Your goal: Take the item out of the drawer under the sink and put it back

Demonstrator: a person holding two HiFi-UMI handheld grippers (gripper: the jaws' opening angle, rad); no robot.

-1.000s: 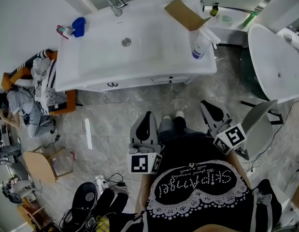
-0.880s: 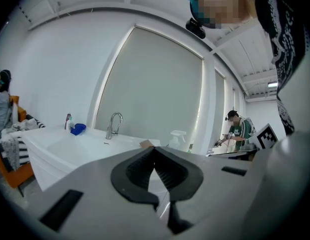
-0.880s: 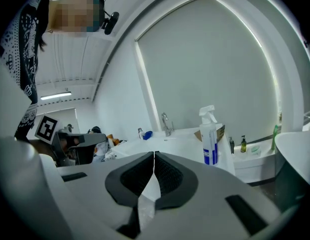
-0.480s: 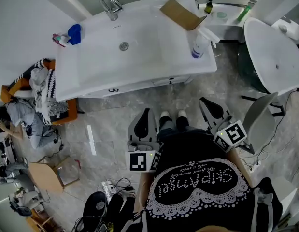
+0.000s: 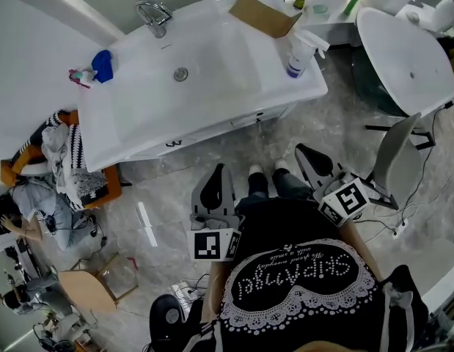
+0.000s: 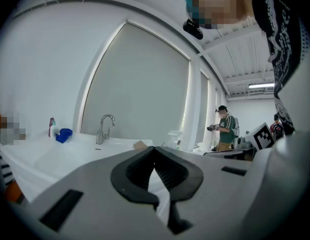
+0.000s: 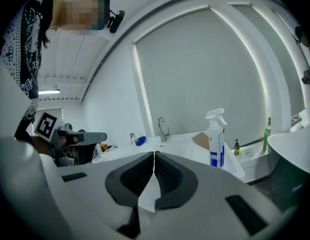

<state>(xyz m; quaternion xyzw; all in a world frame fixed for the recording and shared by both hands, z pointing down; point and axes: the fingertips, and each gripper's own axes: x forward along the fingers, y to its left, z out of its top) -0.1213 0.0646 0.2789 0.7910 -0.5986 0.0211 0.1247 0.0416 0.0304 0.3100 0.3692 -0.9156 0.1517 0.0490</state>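
Marbled floor (image 5: 160, 189) lies before a white sink (image 5: 138, 116), which is taken in whole only by the head view. Along its top a blue object (image 5: 102, 63), the tap (image 5: 153, 13), cardboard (image 5: 260, 15) and a spray bottle (image 5: 296, 53) are set. The drawer fronts (image 5: 175, 142) beneath are shown, flush, by the head view alone; the item is shown by no view. Well short of the sink, the left claw (image 5: 222, 170) and right claw (image 5: 306, 151) are held closed on nothing, as seen in their own views. A standing person (image 6: 226, 129) is caught only by the left gripper view.
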